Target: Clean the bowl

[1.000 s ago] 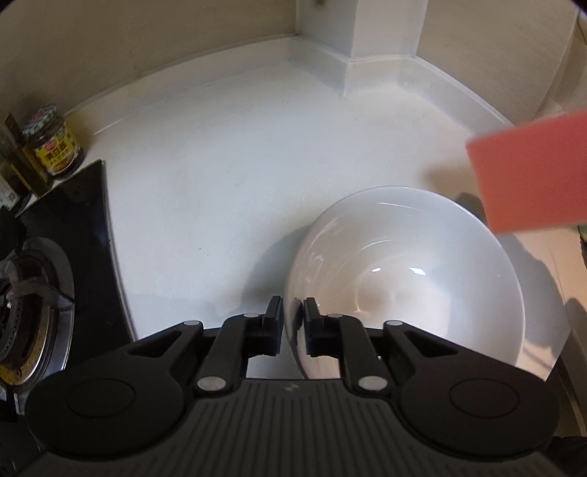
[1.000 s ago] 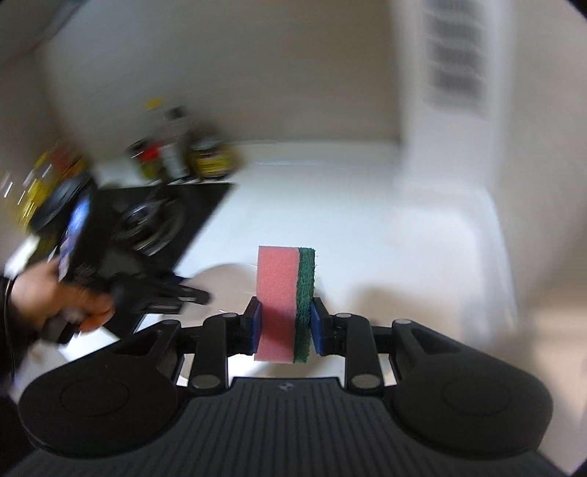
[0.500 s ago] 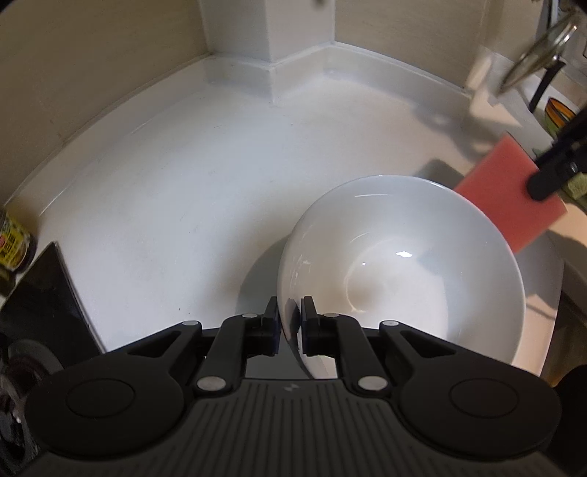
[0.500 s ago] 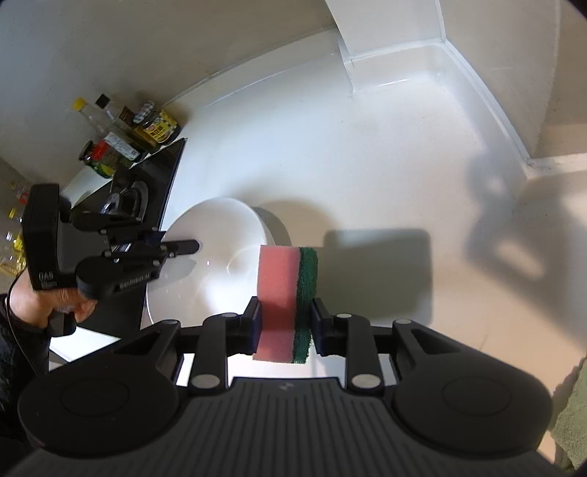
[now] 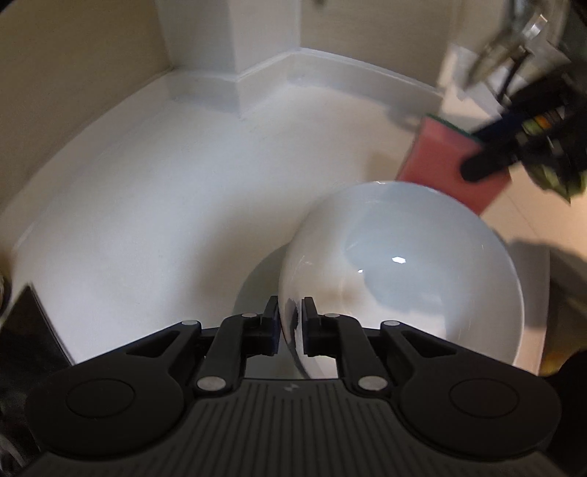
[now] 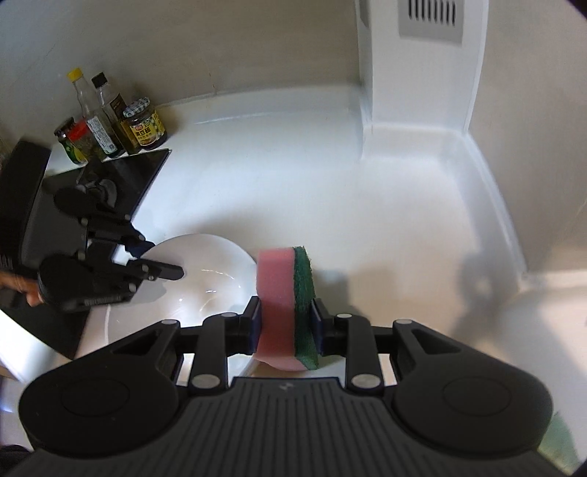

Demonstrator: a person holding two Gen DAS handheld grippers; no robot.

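A white bowl (image 5: 403, 271) is held by its near rim in my left gripper (image 5: 291, 326), which is shut on it and tilts it above the white counter. The bowl also shows in the right wrist view (image 6: 205, 279), with the left gripper (image 6: 161, 262) at its left rim. My right gripper (image 6: 286, 323) is shut on a pink sponge with a green scrub side (image 6: 286, 293). The sponge sits just right of the bowl's rim, and beyond its far right rim in the left wrist view (image 5: 447, 165).
A white counter (image 6: 330, 190) runs to a corner post (image 5: 234, 47). A black stove (image 6: 121, 176) lies at the left. Several sauce bottles and jars (image 6: 110, 124) stand behind it. A vent (image 6: 429, 18) is on the wall.
The sponge has come down closer to the bowl's right rim. The left gripper has turned right with the bowl, so the stove has slid out of its view.
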